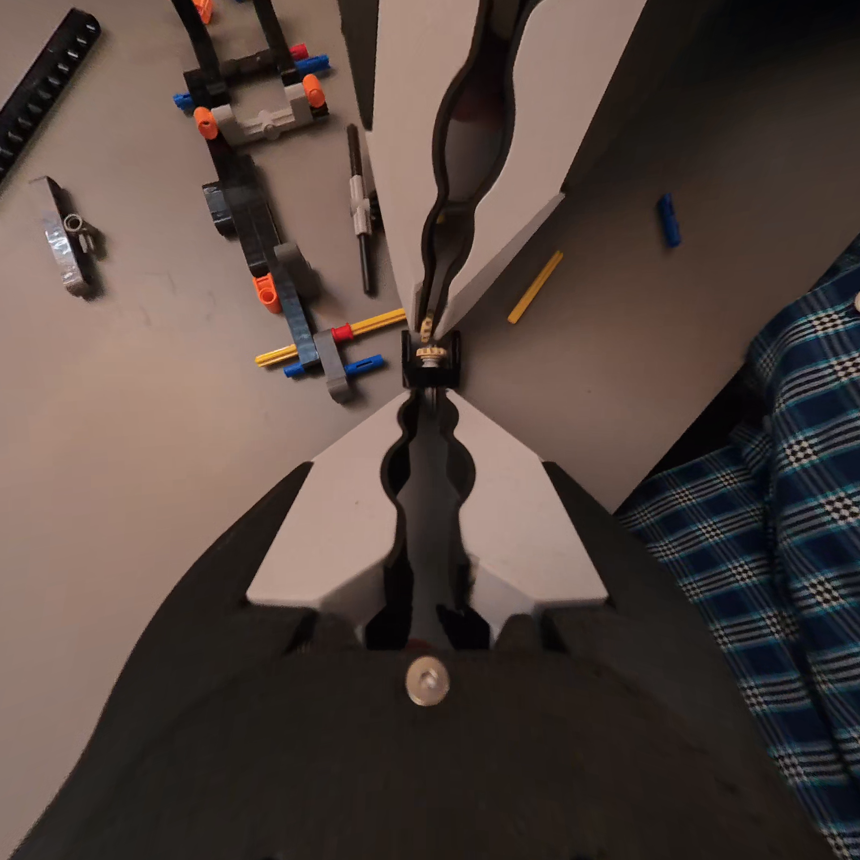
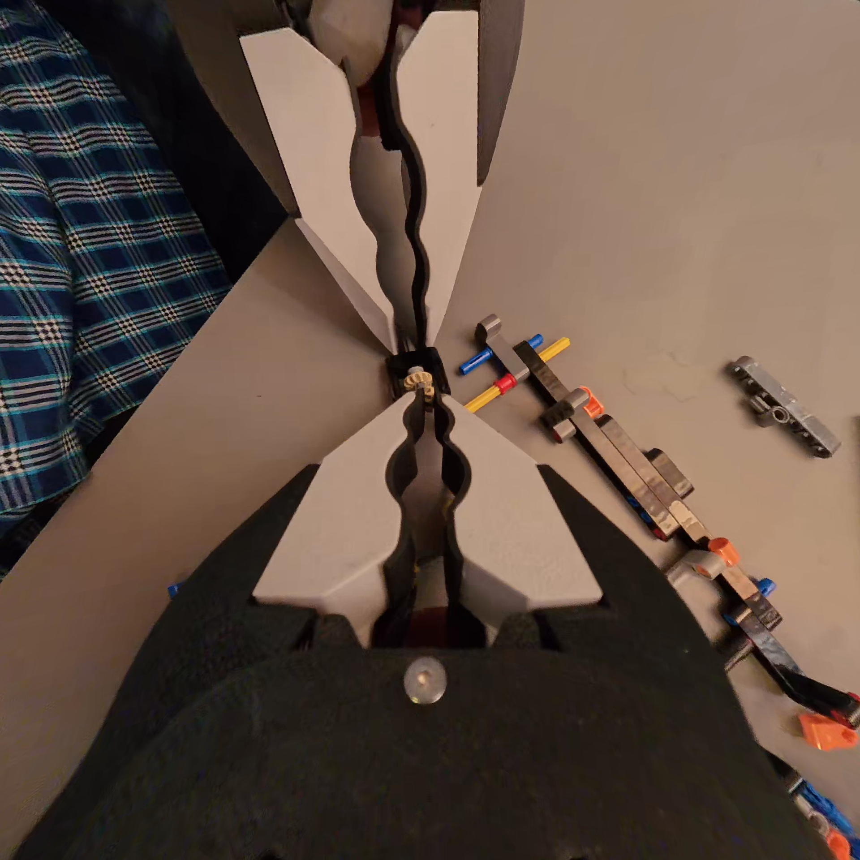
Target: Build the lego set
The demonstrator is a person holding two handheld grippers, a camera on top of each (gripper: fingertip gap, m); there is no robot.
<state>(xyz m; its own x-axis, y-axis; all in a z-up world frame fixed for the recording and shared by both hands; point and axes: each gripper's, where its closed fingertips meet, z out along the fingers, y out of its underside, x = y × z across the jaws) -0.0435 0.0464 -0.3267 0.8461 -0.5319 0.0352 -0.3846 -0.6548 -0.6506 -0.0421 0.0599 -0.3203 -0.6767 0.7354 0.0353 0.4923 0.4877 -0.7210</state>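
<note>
Above the counter (image 1: 139, 419), the left claw (image 1: 430, 395) is clenched on the axle of a small black frame (image 1: 431, 360) to steady it, while the right claw (image 2: 426, 401), pinching a tan gear (image 2: 428, 390), presents it to the frame's seated gear, apparently to mesh them.

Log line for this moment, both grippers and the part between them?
left gripper: shut on black frame | right gripper: shut on tan gear | gear at frame | chassis assembly on table, untouched
</note>
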